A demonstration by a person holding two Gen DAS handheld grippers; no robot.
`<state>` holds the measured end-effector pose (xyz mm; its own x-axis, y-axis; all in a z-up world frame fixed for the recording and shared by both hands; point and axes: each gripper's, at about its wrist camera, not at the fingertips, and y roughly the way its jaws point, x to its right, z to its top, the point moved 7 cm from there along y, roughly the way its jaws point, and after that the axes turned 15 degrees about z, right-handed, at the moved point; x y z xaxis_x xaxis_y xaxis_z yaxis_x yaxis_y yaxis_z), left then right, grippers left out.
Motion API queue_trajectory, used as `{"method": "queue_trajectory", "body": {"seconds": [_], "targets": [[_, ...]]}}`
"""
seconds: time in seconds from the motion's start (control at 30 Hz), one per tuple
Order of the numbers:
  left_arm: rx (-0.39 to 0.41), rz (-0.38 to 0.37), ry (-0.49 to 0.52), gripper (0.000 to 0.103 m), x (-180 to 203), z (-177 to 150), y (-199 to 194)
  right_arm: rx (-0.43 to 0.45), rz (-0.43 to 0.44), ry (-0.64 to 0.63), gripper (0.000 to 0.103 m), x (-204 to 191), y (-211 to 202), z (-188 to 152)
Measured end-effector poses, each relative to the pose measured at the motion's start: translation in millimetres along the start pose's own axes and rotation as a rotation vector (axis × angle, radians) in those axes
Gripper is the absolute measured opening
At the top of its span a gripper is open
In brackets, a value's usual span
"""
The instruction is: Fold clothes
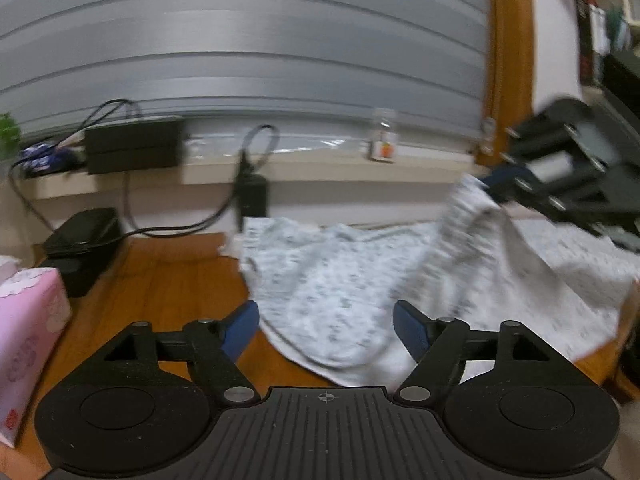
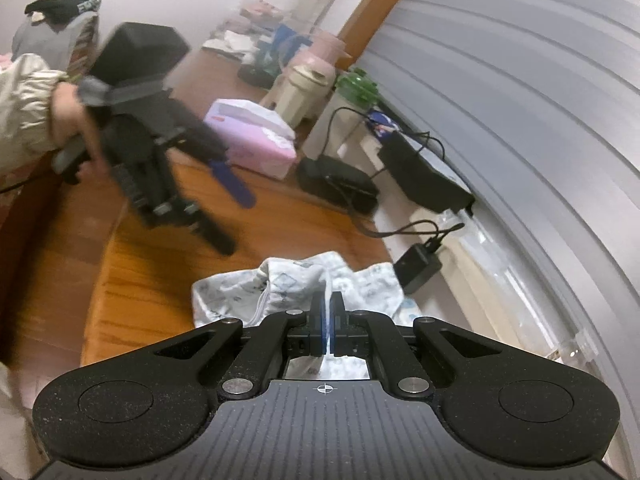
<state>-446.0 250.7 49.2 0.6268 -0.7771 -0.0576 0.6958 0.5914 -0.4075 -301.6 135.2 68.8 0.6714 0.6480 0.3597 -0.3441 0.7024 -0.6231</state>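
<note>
A white garment with a small blue-grey print (image 1: 340,288) lies on the wooden table (image 1: 168,280). In the left wrist view my left gripper (image 1: 326,330) is open and empty, just above the garment's near edge. My right gripper (image 1: 496,184) shows at the upper right, lifting a fold of the cloth off the table. In the right wrist view my right gripper (image 2: 327,320) is shut on the garment (image 2: 288,284), with cloth pinched between its blue pads. The left gripper (image 2: 232,188) hangs open above the table to the left, held by a hand.
A pink tissue pack (image 1: 28,328) sits at the table's left. A black case (image 1: 82,248), a black box (image 1: 134,150) on the sill, a charger (image 1: 252,194) and cables lie along the back. Grey blinds (image 1: 240,48) fill the wall. Jars and clutter (image 2: 304,80) stand farther left.
</note>
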Motion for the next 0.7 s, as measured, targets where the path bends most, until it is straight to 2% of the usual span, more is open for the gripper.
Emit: {"method": "queue_trajectory", "body": {"seconds": [0.1, 0.3, 0.5, 0.67, 0.7], "targets": [[-0.011, -0.021, 0.081, 0.079, 21.3, -6.8, 4.7, -0.003, -0.022, -0.005, 0.003, 5.8, 4.5, 2.7], [-0.050, -0.047, 0.156, 0.079, 45.7, -15.5, 19.6, 0.013, -0.048, -0.004, 0.003, 13.5, 3.2, 7.2], [-0.091, -0.032, 0.230, 0.079, 52.2, -11.7, 46.5, 0.037, -0.068, -0.021, 0.003, 13.3, -5.9, 13.3], [-0.171, -0.039, 0.204, 0.064, 40.1, -13.4, 67.4, 0.045, -0.122, -0.049, 0.003, 18.8, -9.6, 18.0], [-0.184, -0.044, 0.196, 0.053, 38.7, -14.3, 69.7, 0.049, -0.130, -0.052, 0.003, 20.5, -9.6, 18.7]]}}
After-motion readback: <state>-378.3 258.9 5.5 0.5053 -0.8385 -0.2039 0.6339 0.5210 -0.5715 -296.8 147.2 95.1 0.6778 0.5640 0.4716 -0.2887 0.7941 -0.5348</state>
